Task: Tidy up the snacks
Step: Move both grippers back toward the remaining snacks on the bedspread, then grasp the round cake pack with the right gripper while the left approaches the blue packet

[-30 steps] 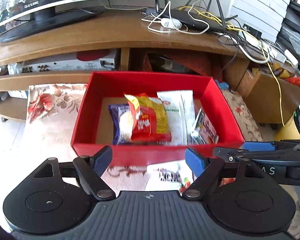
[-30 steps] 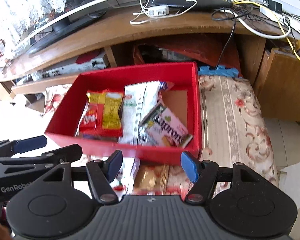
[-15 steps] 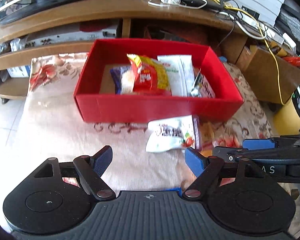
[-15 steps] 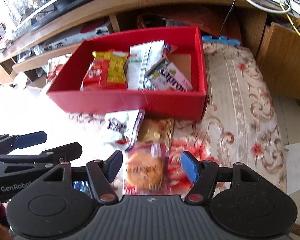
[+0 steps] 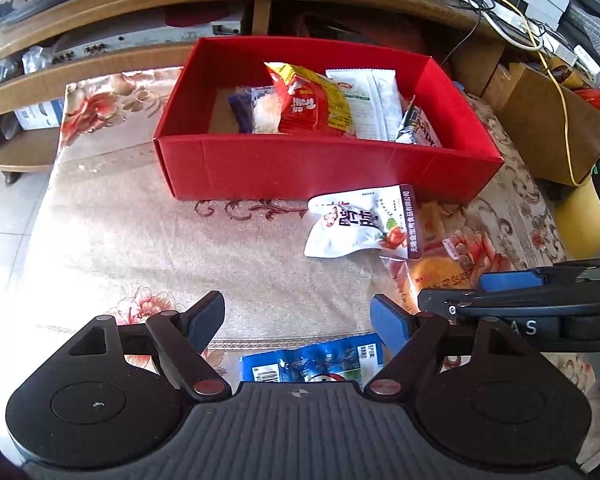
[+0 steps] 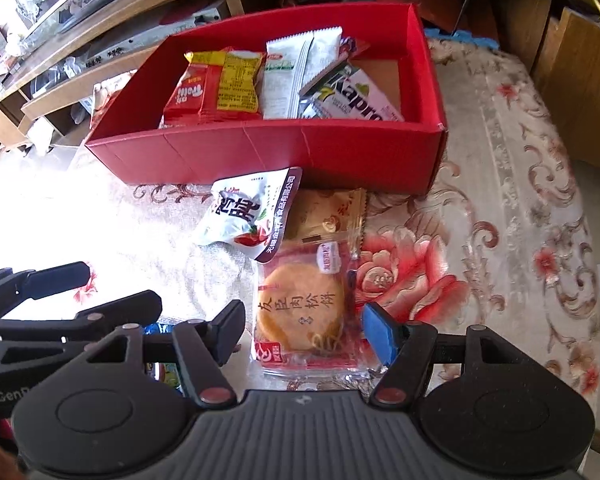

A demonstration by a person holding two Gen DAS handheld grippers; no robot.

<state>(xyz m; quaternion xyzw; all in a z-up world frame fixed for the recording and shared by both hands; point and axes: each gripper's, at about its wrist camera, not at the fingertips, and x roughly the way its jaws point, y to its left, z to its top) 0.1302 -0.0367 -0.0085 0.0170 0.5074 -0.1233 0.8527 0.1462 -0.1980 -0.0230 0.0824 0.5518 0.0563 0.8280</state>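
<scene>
A red box point(image 5: 328, 168) point(image 6: 260, 148) stands on the floral cloth and holds several packets, among them a red-and-yellow one point(image 5: 308, 100) and a white one point(image 6: 288, 76). In front of it lie a white pouch point(image 5: 364, 224) point(image 6: 248, 212), a golden packet point(image 6: 328, 216) and a clear packet with a round cake point(image 6: 300, 312). My right gripper point(image 6: 306, 328) is open, its fingers either side of the cake packet without pressing it. My left gripper point(image 5: 296, 316) is open above a blue packet point(image 5: 312, 360) at the cloth's near edge. Each gripper shows in the other's view, the right point(image 5: 500, 296) and the left point(image 6: 92, 292).
Behind the box runs a wooden TV bench point(image 5: 140, 4) with a screen base, cables and shelves of gear. A cardboard box point(image 5: 548, 120) and a yellow tub point(image 5: 588, 216) stand at the right. Tiled floor point(image 5: 4, 208) lies left of the cloth.
Both grippers have sunk and tipped down toward the loose packets before the box. The cake packet has come between the right fingers, and the blue packet has appeared under the left gripper.
</scene>
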